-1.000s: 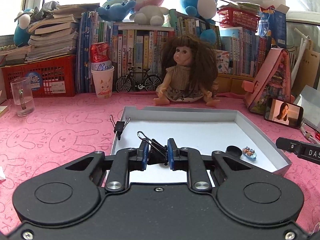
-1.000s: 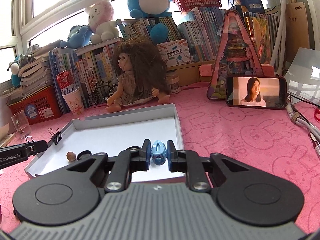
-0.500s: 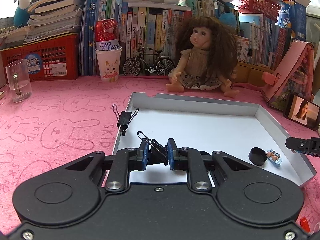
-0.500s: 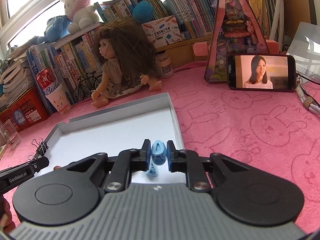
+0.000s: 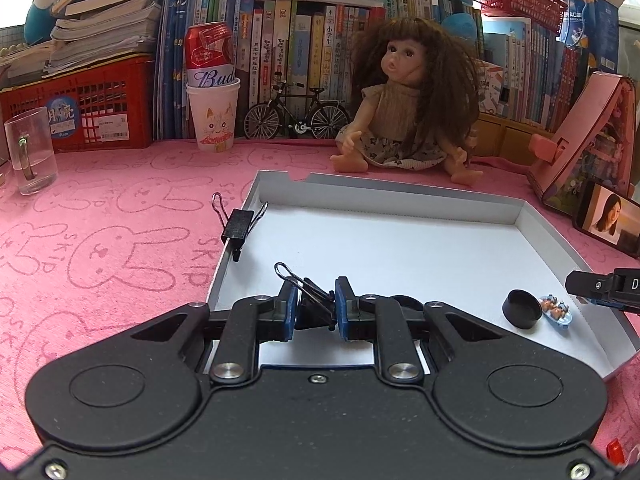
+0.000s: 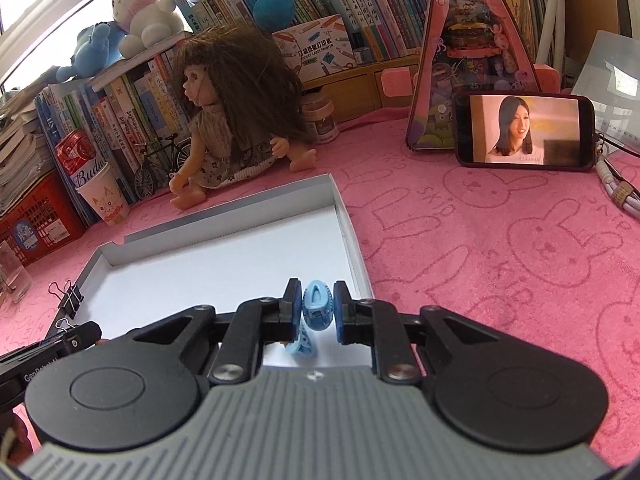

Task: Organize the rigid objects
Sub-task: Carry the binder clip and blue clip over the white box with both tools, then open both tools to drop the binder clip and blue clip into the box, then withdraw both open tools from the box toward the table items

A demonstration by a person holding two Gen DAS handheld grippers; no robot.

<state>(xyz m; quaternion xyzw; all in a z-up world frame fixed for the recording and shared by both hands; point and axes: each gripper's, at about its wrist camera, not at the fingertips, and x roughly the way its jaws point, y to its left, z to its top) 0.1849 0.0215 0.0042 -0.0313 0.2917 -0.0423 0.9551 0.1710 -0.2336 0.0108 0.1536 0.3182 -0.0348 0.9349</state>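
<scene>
Both hands have come lower over the white tray [image 5: 520, 216]: left gripper [image 5: 316, 312] clamps a binder clip [image 5: 310, 300], right gripper [image 6: 316, 312] a blue hair clip [image 6: 316, 308], ready for placing.

Left wrist view: low over the near left corner of the white tray [image 5: 400, 196], angled downward, facing the doll [image 5: 408, 100] and the bookshelf behind it, close in.

Right wrist view: over the tray's [image 6: 344, 216] near right side, tipped down, facing left-back; doll [image 6: 236, 112] seen side-on.

Shared: tray, doll, red can [image 5: 209, 54] [image 6: 76, 152], phone [image 5: 608, 218] [image 6: 524, 130].
</scene>
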